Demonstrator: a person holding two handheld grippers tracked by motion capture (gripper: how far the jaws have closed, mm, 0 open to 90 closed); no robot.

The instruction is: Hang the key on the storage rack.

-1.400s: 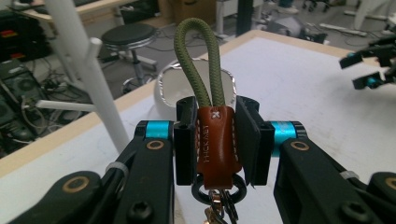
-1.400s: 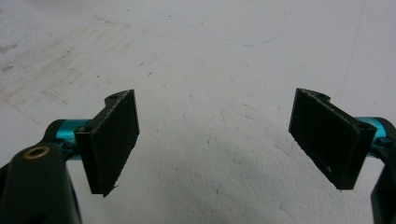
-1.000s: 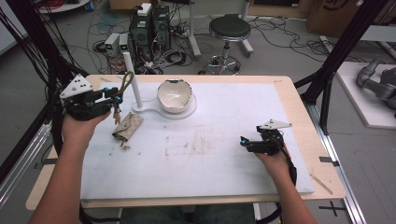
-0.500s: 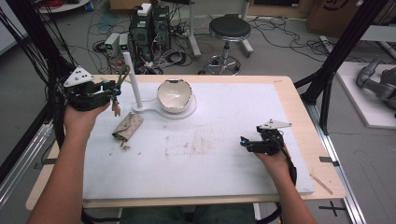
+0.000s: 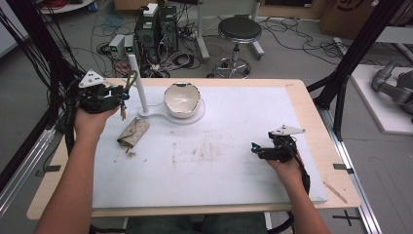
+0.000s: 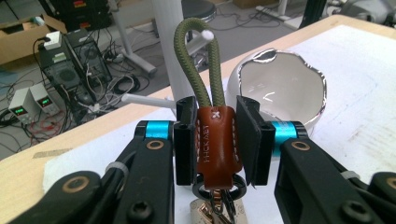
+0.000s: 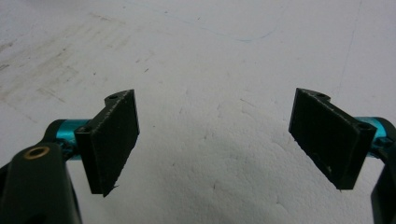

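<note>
My left gripper is lifted over the table's far left, shut on a key fob of brown leather. The fob's olive cord loop stands up between the jaws, and keys dangle below it. Just behind the loop is a white post with a small peg near the loop's top. The post's base also carries a white bowl with a jagged rim. My right gripper rests low at the table's right, open, with nothing between its pads.
A brown pouch lies on the white mat below the left gripper, with crumbs beside it. Black frame legs, cables and power supplies crowd the floor beyond the far edge, near a stool.
My left gripper has lifted the key fob a little and carried it farther back, towards the top of the white post. The right gripper has stayed put.
</note>
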